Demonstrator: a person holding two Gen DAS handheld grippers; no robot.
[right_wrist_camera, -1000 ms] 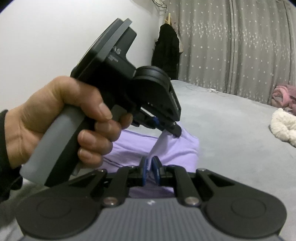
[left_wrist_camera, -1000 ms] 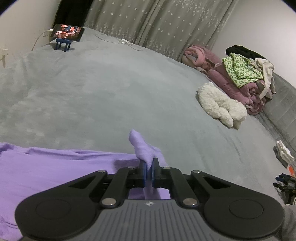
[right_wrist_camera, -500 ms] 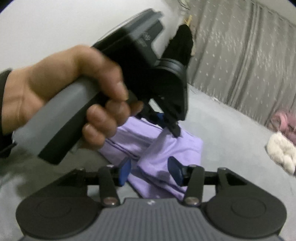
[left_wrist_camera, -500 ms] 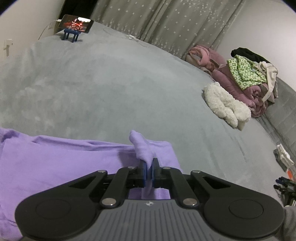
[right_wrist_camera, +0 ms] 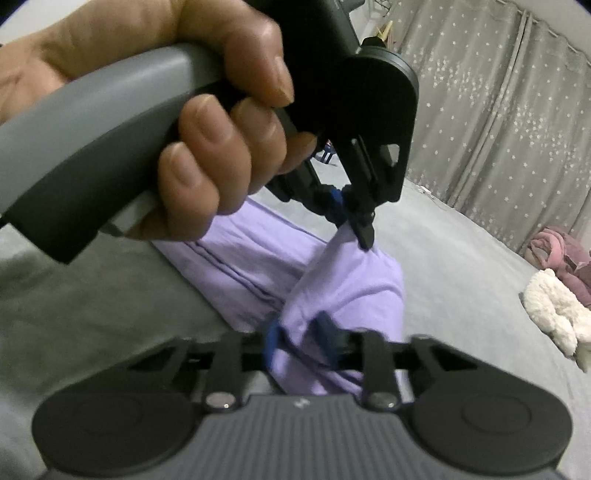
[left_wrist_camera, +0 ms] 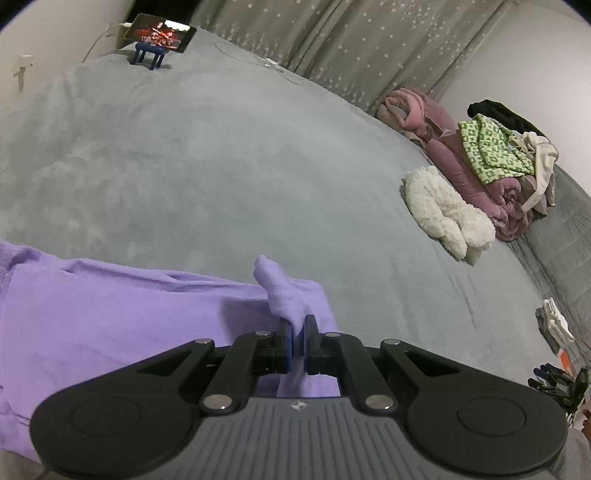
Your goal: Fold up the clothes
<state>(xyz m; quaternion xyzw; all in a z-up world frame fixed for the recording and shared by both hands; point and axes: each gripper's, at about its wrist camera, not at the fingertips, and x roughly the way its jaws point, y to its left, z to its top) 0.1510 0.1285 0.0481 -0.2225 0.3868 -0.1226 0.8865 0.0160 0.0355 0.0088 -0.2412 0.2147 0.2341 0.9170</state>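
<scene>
**Purple garment pinched at two points on the grey bed**

Nearest my right camera, the right gripper (right_wrist_camera: 301,341) had its jaws closing around a fold of the purple garment (right_wrist_camera: 343,291); cloth sat between the blue pads, which had not yet met. Just beyond, the person's left hand (right_wrist_camera: 207,122) gripped the handle of the left gripper (left_wrist_camera: 297,345), and I saw that one pinched tight on a raised corner of the same cloth, a tuft poking up past the fingertips. The rest of the garment lay spread on the grey bed (left_wrist_camera: 221,155), running leftward. Farther off sat a white fleece (left_wrist_camera: 447,210), a pile of clothes (left_wrist_camera: 491,162), and a phone on a stand (left_wrist_camera: 159,33).
</scene>
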